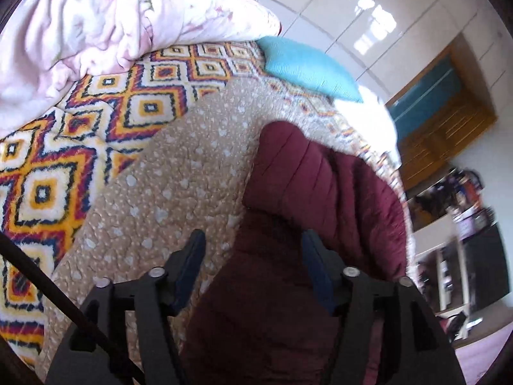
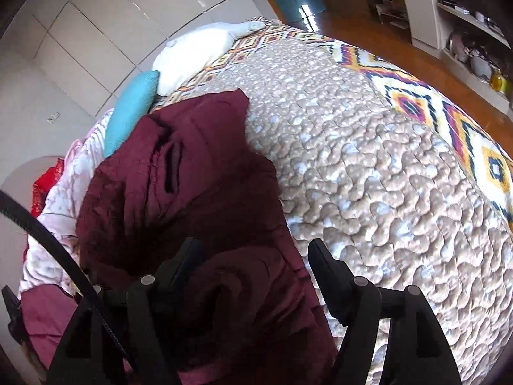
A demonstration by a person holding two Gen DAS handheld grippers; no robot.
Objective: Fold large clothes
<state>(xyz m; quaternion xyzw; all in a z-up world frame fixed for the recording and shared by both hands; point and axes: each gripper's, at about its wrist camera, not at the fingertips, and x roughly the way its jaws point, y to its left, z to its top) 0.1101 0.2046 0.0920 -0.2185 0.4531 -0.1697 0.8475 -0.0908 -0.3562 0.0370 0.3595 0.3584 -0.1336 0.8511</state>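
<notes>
A maroon quilted jacket (image 2: 192,173) is seen lying bunched on a beige quilted bedcover (image 2: 384,166), its puffy panels heaped over one another and a dark slit, perhaps a pocket or a zip opening, showing in the upper fold. In the left wrist view 1 padded section of the jacket (image 1: 288,173) is stood up in a hump. The left gripper (image 1: 253,250) is held over the jacket with its jaws spread and nothing pinched; the right gripper (image 2: 253,256) is likewise spread, with cloth below it but no pad seen pressing on it.

The fold is judged loose. Thick filling is likely to spring back, so the raised hump could roll open once nothing is holding it. If only 1 layer is caught at the next pinch, the heap would be dragged askew rather than folded. A black cable (image 2: 64,256) is hung close beside the jacket and could snag it. A blue cushion (image 2: 134,112) is touched by the jacket's far edge and could be pushed along
</notes>
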